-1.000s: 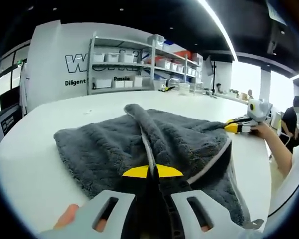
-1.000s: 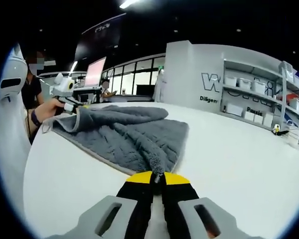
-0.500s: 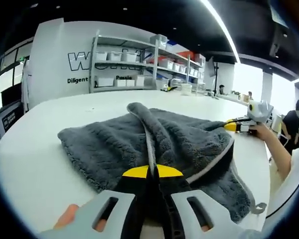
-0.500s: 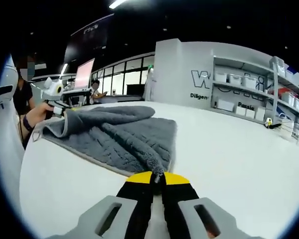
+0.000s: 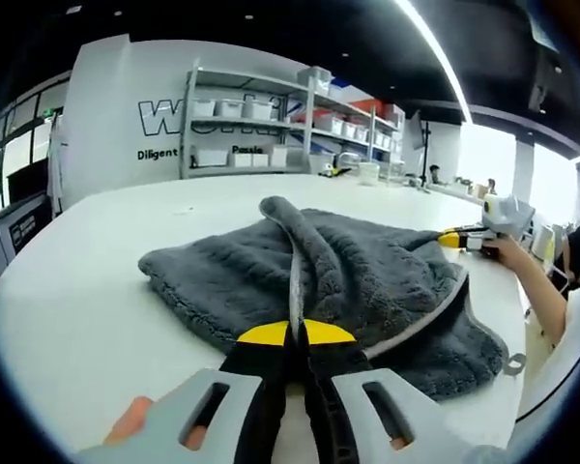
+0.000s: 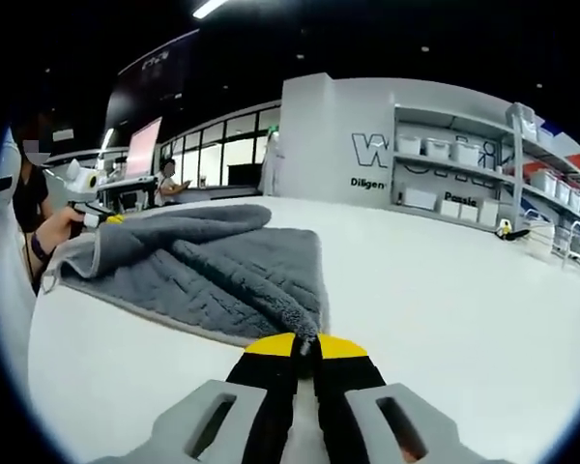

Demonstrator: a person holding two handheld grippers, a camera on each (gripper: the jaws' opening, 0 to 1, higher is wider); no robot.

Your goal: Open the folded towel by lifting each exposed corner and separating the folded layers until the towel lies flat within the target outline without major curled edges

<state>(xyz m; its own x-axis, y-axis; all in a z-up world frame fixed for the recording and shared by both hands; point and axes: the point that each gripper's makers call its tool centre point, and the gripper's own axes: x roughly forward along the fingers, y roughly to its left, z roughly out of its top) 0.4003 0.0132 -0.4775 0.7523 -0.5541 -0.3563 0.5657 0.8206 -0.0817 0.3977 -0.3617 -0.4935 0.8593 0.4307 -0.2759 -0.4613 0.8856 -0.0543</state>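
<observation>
left gripper (image 5: 290, 333) clamped on towel (image 5: 367, 271) corner | right gripper (image 6: 307, 346) clamped on opposite corner | towel bunched along the line between them, mid-counter (image 6: 445, 290) | next: pull apart

Wall lettering (image 5: 179, 116) at upper left of the left gripper view is cut short by the shelving (image 5: 271, 121). The pinched towel (image 5: 348, 271) corner is hidden between the closed jaws. Contents of the shelf bins (image 6: 435, 150) are too small to identify.

The towel (image 5: 348, 280) lies on the table (image 5: 77, 319), with shelves (image 5: 271, 121) behind.
</observation>
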